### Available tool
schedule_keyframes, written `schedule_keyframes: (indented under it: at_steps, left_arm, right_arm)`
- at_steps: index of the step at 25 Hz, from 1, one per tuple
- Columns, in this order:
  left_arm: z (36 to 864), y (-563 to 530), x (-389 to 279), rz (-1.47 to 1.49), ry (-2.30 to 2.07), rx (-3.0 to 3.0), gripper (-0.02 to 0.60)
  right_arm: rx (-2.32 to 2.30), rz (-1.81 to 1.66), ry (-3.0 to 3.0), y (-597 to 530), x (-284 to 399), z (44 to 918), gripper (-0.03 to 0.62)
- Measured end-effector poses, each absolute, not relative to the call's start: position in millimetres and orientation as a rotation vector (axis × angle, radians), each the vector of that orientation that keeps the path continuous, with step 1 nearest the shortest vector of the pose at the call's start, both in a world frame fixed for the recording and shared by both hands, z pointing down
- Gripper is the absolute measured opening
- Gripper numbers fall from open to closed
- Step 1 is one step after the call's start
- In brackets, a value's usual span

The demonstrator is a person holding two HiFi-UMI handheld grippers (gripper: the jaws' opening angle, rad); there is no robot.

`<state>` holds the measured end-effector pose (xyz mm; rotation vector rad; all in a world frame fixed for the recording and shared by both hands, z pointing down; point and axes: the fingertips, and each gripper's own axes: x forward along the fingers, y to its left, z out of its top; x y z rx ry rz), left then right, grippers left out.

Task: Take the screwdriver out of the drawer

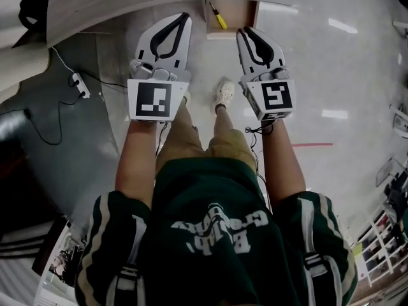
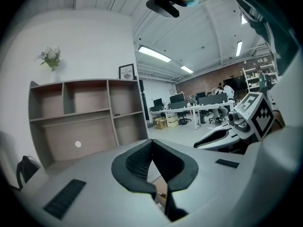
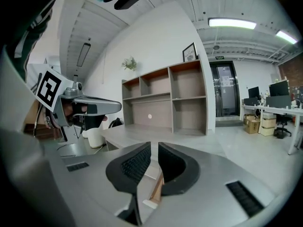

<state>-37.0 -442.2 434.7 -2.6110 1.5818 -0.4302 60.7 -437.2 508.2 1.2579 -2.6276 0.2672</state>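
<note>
Screwdriver (image 1: 218,16): one; yellow handle, slim dark shaft; lies in the open drawer at 12 o'clock in the head view; neither gripper touches it.
Drawer (image 1: 241,10): one; pale wooden box, pulled open, its bottom bare beside the tool.
Left gripper (image 1: 185,18): at 11 o'clock; white shell, black ribbed pads; jaws clenched tip to tip on nothing; tips near the drawer's left edge.
Right gripper (image 1: 244,32): at 1 o'clock; same build; jaws drawn together to a sliver, nothing between them; tips near the drawer's right edge.
Marker cubes (image 1: 153,99): two, one per gripper; black-and-white square patterns, no lettering.
Shirt (image 1: 210,234): dark green; white print, upside down in the head view, not legible.
Framed sign (image 2: 127,71): one, on top of the shelf unit; lettering too small to read.
Shelf unit (image 2: 85,112): one; grey frame, brown open compartments.
Plant (image 2: 51,58): one, on the shelf top.
Floor (image 1: 331,62): glossy pale grey, with light reflections; red line (image 1: 312,145) at 3 o'clock; white power strip (image 1: 80,83) at 10 o'clock.
</note>
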Motion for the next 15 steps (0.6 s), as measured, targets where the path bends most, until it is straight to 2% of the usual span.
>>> schedule_keyframes:
  at_steps: [7, 8, 10, 15]
  left_arm:
    - [518, -478, -56, -0.464, 1.526, -2.691, 0.018]
    - [529, -483, -59, -0.469, 1.522, -2.697, 0.018]
    - [550, -492, -64, -0.478, 1.509, -2.707, 0.018]
    - [591, -508, -75, -0.472, 1.52, -2.747, 0.018]
  right_arm:
    - [1.291, 0.336, -2.51, -479, 48, 600, 0.046]
    - [1.279, 0.345, -2.496, -484, 44, 616, 0.059]
    - [1.25, 0.37, -2.473, -494, 36, 649, 0.138]
    - [1.192, 0.379, -2.402, -514, 22, 719, 0.138]
